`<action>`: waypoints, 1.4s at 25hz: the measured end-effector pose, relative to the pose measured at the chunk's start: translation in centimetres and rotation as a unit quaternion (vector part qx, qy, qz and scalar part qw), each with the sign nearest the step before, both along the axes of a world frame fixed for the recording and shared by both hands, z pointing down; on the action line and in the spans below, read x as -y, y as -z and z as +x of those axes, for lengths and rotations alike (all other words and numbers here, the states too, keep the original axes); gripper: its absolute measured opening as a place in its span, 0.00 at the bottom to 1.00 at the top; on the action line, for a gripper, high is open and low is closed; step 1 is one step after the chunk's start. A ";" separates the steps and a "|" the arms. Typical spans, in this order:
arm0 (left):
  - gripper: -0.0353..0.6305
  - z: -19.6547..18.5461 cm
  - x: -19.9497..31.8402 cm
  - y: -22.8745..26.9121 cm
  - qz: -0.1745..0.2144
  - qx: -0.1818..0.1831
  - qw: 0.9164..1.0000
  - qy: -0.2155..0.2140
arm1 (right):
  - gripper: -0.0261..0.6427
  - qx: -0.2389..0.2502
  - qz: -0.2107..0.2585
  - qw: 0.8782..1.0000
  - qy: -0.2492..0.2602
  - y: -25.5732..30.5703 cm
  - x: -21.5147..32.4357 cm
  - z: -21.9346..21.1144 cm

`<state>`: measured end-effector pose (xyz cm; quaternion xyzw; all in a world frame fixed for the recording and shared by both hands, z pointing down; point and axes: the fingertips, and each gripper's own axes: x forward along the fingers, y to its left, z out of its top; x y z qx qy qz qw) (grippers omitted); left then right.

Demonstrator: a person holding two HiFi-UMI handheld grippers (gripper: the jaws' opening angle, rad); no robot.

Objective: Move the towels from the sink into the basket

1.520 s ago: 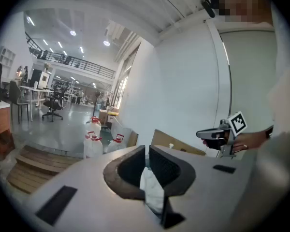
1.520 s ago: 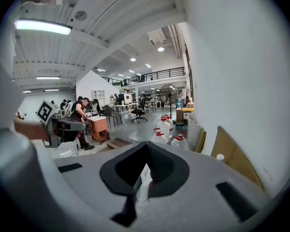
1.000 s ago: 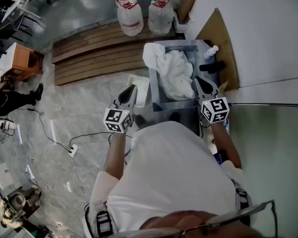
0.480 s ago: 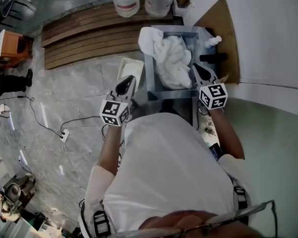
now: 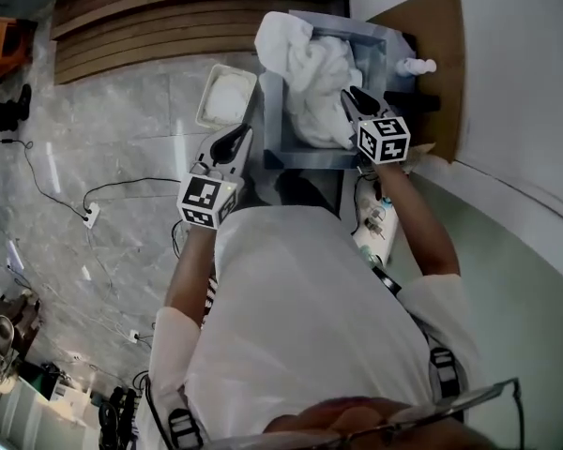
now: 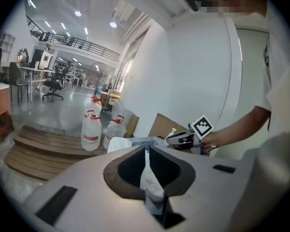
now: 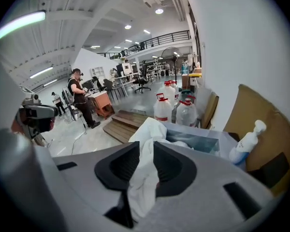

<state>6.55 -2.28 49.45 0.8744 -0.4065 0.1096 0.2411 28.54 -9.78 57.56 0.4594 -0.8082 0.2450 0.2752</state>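
The white towels [image 5: 314, 82] are heaped in the grey sink [image 5: 271, 120], with 1 corner draped over its far rim. The right tongs [image 5: 349, 97] are held over the heap. Their jaws have just been opening and are parted a little, and towel cloth is seen in the gap but is not pinched. The left tongs [image 5: 243, 135] are held over the floor beside the sink, clenched to a thin slit through which something white is glimpsed. The white basket [image 5: 206, 109] is set on the floor just beside the sink, ahead of the left tongs.
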 end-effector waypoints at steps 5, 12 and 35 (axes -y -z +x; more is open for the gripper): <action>0.10 0.3 0.3 -2.7 -0.023 0.000 1.000 0.003 | 0.28 -0.011 -0.050 0.999 0.012 -7.0 2.8 -1.3; 0.10 -0.8 0.6 -6.2 -0.051 -0.003 0.998 0.027 | 0.49 -0.048 -0.098 0.994 0.012 -15.5 7.2 -2.9; 0.10 -4.7 -1.1 -8.8 -0.070 0.003 0.996 0.061 | 0.08 -0.090 -0.110 0.988 0.053 -16.2 8.0 -3.4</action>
